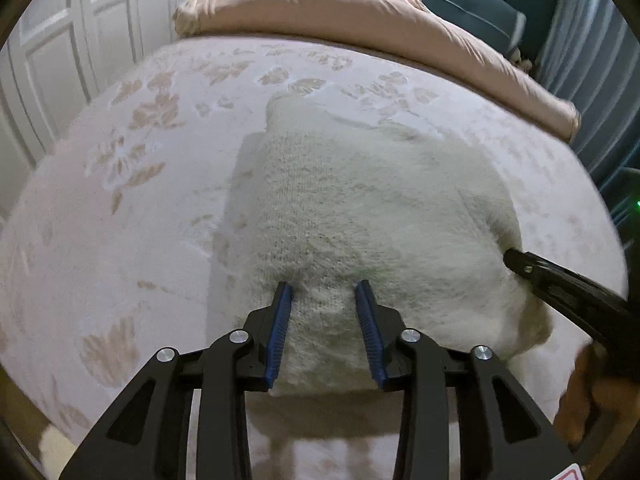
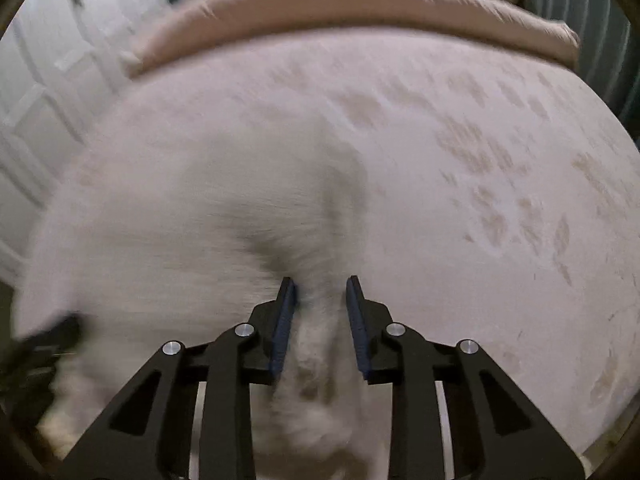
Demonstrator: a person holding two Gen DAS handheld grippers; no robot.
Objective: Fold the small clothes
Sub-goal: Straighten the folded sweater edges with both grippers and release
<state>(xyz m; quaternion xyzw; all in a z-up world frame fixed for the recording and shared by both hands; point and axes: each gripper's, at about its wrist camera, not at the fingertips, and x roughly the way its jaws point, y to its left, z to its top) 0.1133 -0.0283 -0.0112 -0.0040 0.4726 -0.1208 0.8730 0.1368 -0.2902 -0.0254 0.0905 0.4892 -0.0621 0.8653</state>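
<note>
A fluffy white knitted sweater (image 1: pixel 360 208) lies on the bed, folded into a rough block. My left gripper (image 1: pixel 323 286) stands open over its near edge, with the knit between the blue pads and the near hem lifted off the bed. My right gripper (image 2: pixel 320 280) is open too, with a bunched ridge of the sweater (image 2: pixel 224 216) running between its fingers; that view is motion-blurred. The right gripper's black finger (image 1: pixel 560 280) shows at the sweater's right side in the left wrist view. The left gripper (image 2: pixel 44 340) shows as a dark blur in the right wrist view.
The bed has a pale pink cover with a leaf pattern (image 1: pixel 140 160). A folded peach duvet (image 1: pixel 360 12) lies across its far side. White panelled doors (image 1: pixel 60 60) stand to the left; a dark teal wall and curtain (image 1: pixel 580 40) are to the right.
</note>
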